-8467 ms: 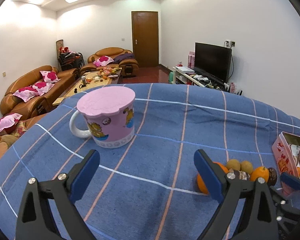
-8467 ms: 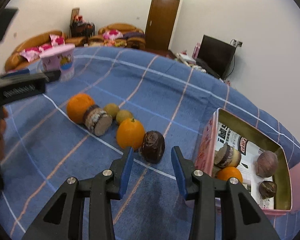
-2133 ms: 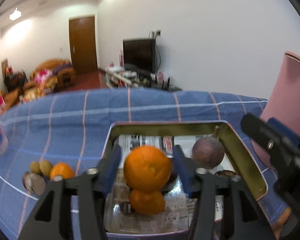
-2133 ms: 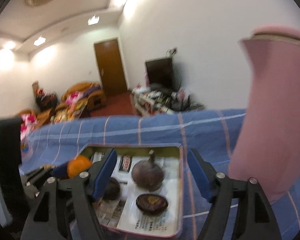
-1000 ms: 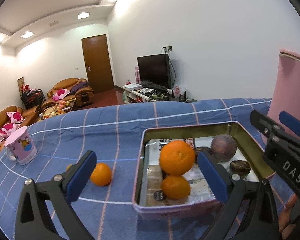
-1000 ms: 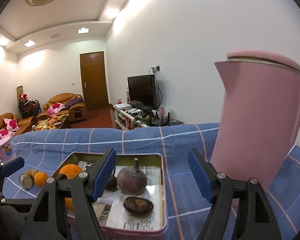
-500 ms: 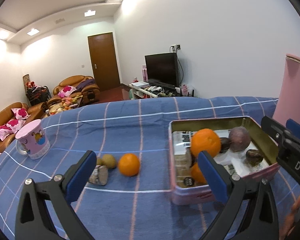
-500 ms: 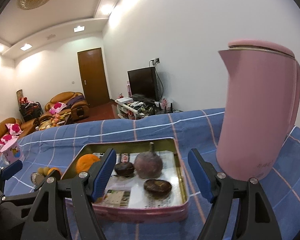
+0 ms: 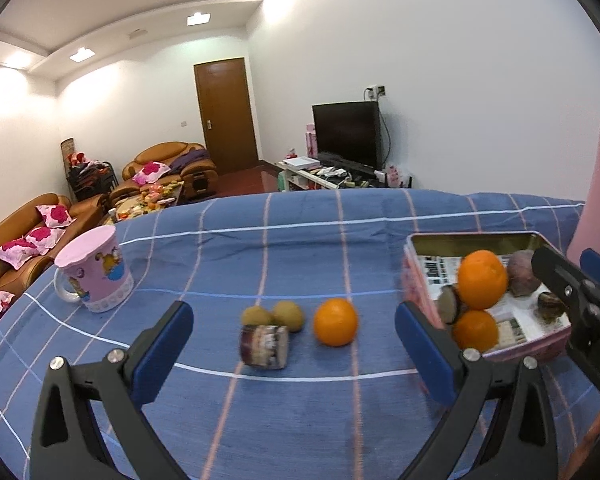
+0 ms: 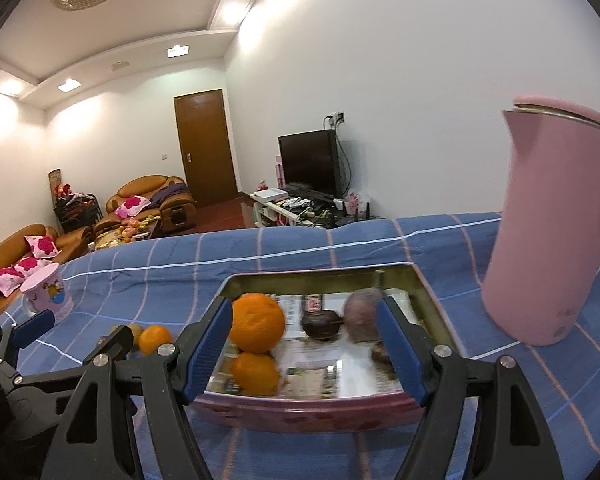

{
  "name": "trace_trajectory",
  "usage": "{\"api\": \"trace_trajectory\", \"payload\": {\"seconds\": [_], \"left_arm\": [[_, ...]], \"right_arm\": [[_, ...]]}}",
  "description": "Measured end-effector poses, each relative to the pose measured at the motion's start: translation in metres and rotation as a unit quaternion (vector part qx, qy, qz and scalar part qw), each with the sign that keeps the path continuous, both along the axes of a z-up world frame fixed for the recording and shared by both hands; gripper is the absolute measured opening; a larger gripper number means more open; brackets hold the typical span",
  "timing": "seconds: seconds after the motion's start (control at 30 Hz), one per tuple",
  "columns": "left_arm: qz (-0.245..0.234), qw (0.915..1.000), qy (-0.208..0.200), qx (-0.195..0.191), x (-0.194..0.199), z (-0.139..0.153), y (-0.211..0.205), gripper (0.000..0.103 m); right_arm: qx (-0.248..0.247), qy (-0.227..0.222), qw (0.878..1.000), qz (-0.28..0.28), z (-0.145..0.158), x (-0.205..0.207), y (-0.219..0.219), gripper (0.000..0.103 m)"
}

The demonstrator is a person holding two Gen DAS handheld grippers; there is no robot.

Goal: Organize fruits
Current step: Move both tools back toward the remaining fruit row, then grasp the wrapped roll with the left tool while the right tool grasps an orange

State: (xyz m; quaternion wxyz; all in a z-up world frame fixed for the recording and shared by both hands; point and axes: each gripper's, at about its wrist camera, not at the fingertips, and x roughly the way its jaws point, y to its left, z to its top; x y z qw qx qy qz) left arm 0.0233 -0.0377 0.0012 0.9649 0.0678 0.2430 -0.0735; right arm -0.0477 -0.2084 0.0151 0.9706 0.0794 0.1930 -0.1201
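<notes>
Now the left tool (image 9: 292,344), jaws apart and empty, had left its orange (image 9: 481,279) stacked in the tin (image 9: 414,280) and swung back toward the fruit on the blue tabletop (image 9: 300,408). Another orange (image 9: 335,321) lay there beside the tin; round, it had no long axis, while the right tool (image 10: 304,344) gaped empty over the tin.

L gripper (image 9: 294,338): jaws spread wide, nothing between the blue pads (image 9: 162,354), black fingers angled slightly down toward the cloth, held clear above it. R gripper (image 10: 304,354): jaws also apart, pads (image 10: 208,350) empty, pointing forward and a bit downward. R gripper's tip also visible at the right edge of the left wrist view, close alongside. L gripper visible low left in the right wrist view.
</notes>
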Motion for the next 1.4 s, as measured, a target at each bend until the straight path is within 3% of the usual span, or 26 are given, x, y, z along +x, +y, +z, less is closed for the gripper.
{"api": "trace_trajectory", "payload": {"seconds": [0.33, 0.77, 1.07, 1.17, 1.4], "left_arm": [[0.032, 0.9994, 0.014, -0.005, 0.021, -0.004, 0.045, 0.103], [0.085, 0.9939, 0.067, -0.02, 0.055, -0.017, 0.095, 0.103], [0.019, 0.9968, 0.075, 0.02, 0.051, -0.019, 0.062, 0.101], [-0.016, 0.9937, 0.1, 0.048, 0.054, -0.026, 0.039, 0.085], [-0.06, 0.9883, 0.127, 0.059, 0.059, -0.031, 0.015, 0.08]], "right_arm": [[-0.007, 0.003, 1.0, 0.023, -0.001, 0.015, 0.033, 0.075], [-0.012, 0.013, 0.998, 0.059, -0.002, 0.038, 0.063, 0.075], [-0.004, 0.012, 0.997, 0.071, -0.003, 0.039, 0.068, 0.075], [0.006, 0.015, 0.997, 0.072, -0.004, 0.039, 0.064, 0.075], [0.006, 0.021, 0.997, 0.08, -0.005, 0.041, 0.065, 0.075]]}}
